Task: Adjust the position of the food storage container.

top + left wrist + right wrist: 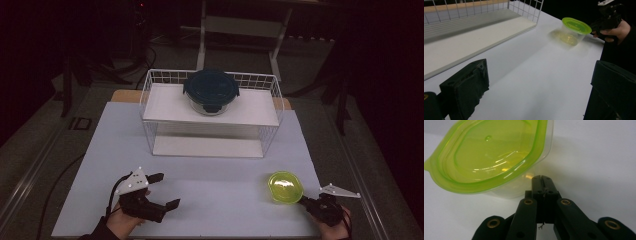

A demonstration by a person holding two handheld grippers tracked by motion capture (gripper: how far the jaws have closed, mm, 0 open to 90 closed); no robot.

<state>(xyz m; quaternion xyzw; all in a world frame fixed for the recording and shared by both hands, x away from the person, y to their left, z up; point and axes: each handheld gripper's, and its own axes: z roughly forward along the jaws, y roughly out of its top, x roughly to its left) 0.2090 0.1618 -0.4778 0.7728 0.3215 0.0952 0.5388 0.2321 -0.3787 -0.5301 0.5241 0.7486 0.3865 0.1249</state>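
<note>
Green-lidded tub [285, 187] sits on the table [210, 200] at about 4 o'clock from the wire rack [212, 111], just beside the right gripper [306, 201]; right jaws closed on nothing, tips touching or almost touching the tub's clear wall just under the lid rim [499, 182] — can't tell which. Left gripper [165, 192] at 8 o'clock, jaws open, empty, well apart from the tub. Handling guess: thin clear plastic, looks empty, so light and flexy; smooth wall likely slippery, and it'll skate if nudged. Best hold — open jaws across the lid rim, where it's stiffest; squeeze gently or the wall may buckle. Dark-lidded container [211, 91] on the rack's top shelf.
</note>
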